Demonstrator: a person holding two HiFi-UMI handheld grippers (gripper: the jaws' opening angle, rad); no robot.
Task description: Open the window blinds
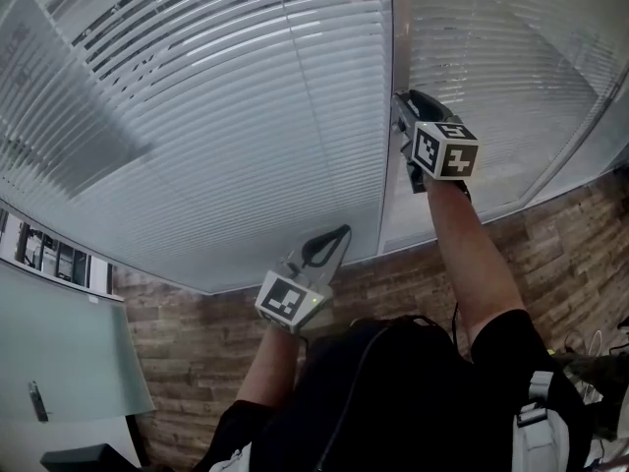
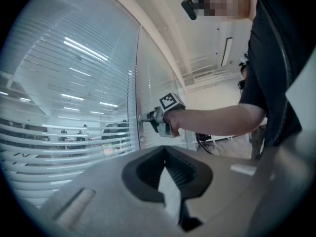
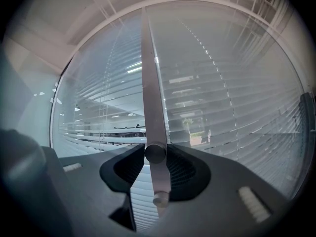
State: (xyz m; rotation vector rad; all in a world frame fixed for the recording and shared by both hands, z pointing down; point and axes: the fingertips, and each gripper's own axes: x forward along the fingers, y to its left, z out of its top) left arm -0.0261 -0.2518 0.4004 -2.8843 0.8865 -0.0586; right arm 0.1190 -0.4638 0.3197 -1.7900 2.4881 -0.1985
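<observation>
Right gripper (image 3: 155, 158) apparently clasps knob (image 3: 155, 151) at frame (image 3: 148, 83) edge.

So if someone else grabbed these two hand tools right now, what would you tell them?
Right gripper: closed on the small round knob on the upright frame strip between the two glass panes.
Left gripper: shut, empty, held lower, off the glass.
Blinds: down over both panes, slats partly tilted, so the room behind shows through in places.
Done: knob reached and gripped.
Left: probably turn the knob until the slats open, watching which way they tilt.
</observation>
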